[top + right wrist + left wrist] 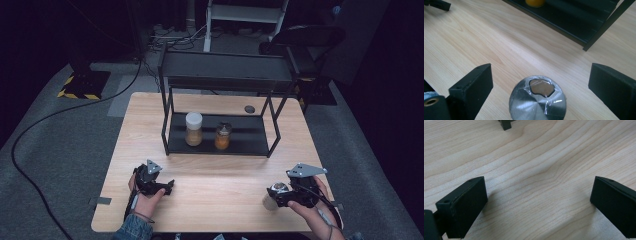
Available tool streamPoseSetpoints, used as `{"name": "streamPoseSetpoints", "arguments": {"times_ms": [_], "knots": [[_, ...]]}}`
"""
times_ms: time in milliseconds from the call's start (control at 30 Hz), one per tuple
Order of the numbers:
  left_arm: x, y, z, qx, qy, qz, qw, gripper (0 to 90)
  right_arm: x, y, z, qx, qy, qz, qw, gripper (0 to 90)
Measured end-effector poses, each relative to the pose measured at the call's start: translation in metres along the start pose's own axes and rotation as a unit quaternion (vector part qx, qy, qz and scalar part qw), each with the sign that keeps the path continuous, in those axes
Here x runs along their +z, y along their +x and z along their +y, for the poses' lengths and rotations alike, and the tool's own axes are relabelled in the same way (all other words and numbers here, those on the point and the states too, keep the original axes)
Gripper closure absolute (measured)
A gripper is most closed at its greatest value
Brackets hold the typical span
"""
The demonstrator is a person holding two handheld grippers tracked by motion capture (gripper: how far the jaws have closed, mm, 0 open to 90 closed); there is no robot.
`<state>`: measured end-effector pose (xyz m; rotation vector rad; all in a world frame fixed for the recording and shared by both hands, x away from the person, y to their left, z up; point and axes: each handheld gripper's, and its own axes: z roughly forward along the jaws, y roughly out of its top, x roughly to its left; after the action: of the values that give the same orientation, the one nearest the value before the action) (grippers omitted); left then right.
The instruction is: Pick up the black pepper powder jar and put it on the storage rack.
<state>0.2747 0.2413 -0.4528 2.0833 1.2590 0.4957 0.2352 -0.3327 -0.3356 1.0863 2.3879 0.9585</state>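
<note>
The right gripper (541,77) hangs low over the table (210,200) at its near right, its two black jaws spread wide apart. Between them, closer to the camera than the jaw tips, stands a small jar (537,98) with a shiny metal lid that has clear tape stuck across the top. The jar touches neither jaw; there is bare wood on both sides of it, a little more on the right side than on the left. In the high view the same jar (274,194) sits just at the front of the right gripper (280,192), near the table's front edge.

The left gripper (537,192) rests well apart from the jar, over at the near left of the table. Its jaws also stand wide apart, with nothing between them but wood grain. In the high view the left gripper (167,186) points toward the right one, held in a hand (147,200).

Beyond both grippers, across a stretch of bare table, stands a black metal shelf (220,142). On its bottom tray sit a jar with a white lid (193,129) and, just to its right, a jar of orange stuff (223,136).
</note>
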Motion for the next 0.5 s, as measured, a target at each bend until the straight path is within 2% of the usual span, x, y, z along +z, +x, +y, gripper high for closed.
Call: {"name": "streamPoseSetpoints", "arguments": {"times_ms": [133, 500], "knots": [[0.0, 0.0, 0.0, 0.0, 0.0, 0.0, 1.0, 1.0, 0.004, 0.003, -0.007, -0.008, 0.002, -0.004, 1.0, 6.1], [0.0, 0.0, 0.0, 0.0, 0.0, 0.0, 1.0, 0.9, 0.019, 0.003, -0.021, -0.01, 0.015, -0.008, 0.9998, 7.8]]}}
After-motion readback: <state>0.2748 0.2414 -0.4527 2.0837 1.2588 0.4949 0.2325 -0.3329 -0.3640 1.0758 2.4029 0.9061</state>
